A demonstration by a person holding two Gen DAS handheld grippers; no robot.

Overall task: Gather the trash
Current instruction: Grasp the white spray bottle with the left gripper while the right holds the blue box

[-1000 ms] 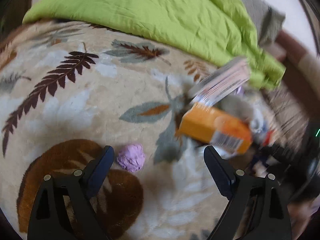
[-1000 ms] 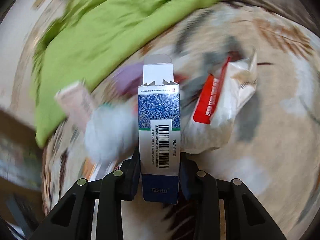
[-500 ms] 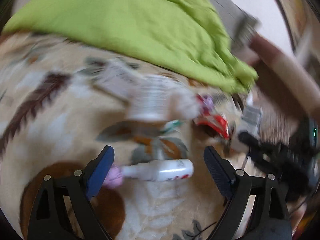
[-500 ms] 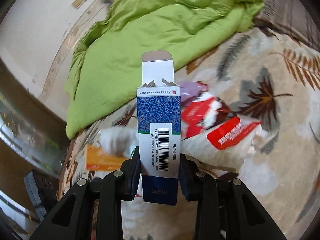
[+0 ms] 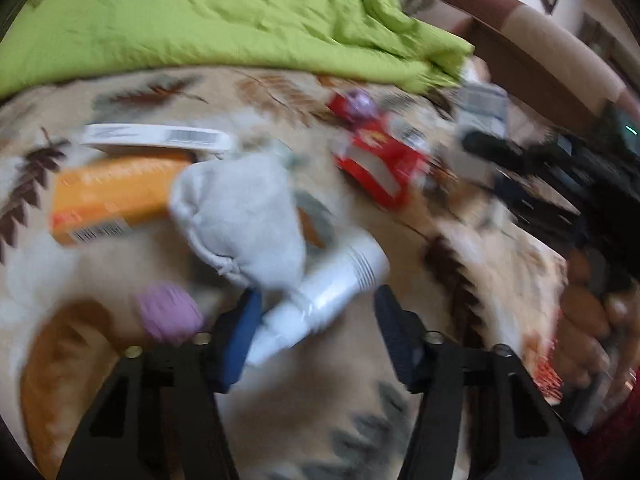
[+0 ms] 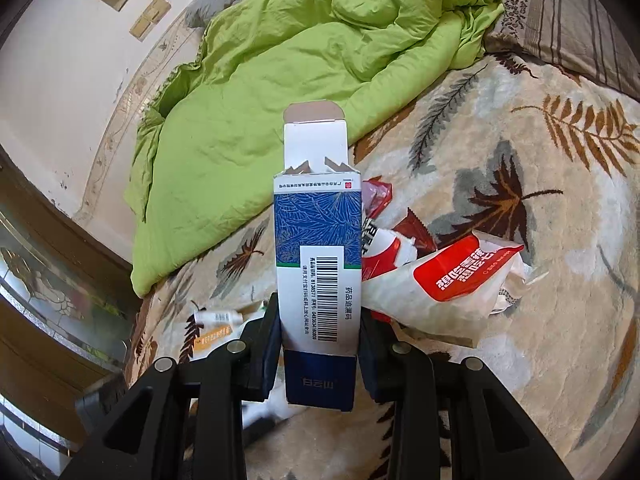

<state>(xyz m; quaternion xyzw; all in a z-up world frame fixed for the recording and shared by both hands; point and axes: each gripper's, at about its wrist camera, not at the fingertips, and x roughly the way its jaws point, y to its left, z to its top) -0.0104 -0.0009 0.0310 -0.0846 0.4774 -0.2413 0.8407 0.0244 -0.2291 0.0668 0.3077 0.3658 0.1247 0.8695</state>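
The right gripper (image 6: 320, 344) was clamped on a blue and white box (image 6: 318, 264), both pads pressed against its sides, the box standing upright between them with its top flap open and its barcode facing the camera. Just right of the box lay a white bag with a red label (image 6: 452, 280) and some red wrappers (image 6: 380, 216), all on the leaf-patterned blanket (image 6: 540, 184). A green quilt (image 6: 288, 64) sat bunched at the far side, and down to the left an orange carton (image 6: 212, 336) peeked out near the gripper.

Over on the left wrist view, everything was smeared with blur. The left gripper (image 5: 316, 332) stood wide apart over the blanket (image 5: 360, 420), with a white tube (image 5: 320, 300) lying slanted between its fingers; whether either pad touched the tube, I could not tell. A grey cloth pouch (image 5: 244, 216) lay right behind the tube, overlapping an orange carton (image 5: 108, 196) with a flat white box (image 5: 160, 138) beyond it. A purple crumpled ball (image 5: 168, 312) sat just left of the left finger. Further back were red wrappers (image 5: 380, 156), and the green quilt (image 5: 200, 16) filled the top. At the right edge, a hand (image 5: 588, 320) gripped the black handle of the other gripper.
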